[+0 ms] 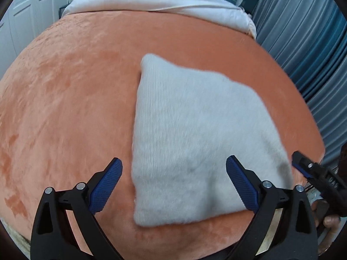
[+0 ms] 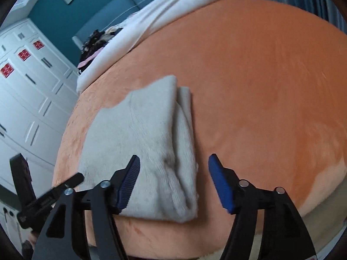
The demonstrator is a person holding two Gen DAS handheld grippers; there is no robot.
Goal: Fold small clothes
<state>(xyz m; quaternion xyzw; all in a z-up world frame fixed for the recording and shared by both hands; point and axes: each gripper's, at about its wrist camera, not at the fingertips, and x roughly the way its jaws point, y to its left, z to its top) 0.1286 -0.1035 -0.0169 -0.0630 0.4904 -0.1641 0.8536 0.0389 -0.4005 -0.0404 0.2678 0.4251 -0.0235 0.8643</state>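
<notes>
A fluffy grey-white garment (image 1: 195,134) lies folded into a rough rectangle on the orange blanket (image 1: 76,91). My left gripper (image 1: 173,169) hovers open above its near left edge, with nothing between the blue pads (image 1: 106,186). In the right wrist view the same garment (image 2: 141,143) shows stacked layers along its right side. My right gripper (image 2: 173,169) stands open over the garment's near right corner, pads clear of the cloth. The right gripper's black fingers (image 1: 312,171) show at the left wrist view's right edge, held by a hand (image 1: 329,221).
A white duvet (image 1: 151,2) is bunched at the bed's far end with dark and pink clothes (image 2: 95,43) piled on it. Grey-blue curtains (image 1: 308,43) hang to the right; white wardrobe doors (image 2: 28,99) stand to the left. The bed's near edge (image 2: 195,236) lies just below the garment.
</notes>
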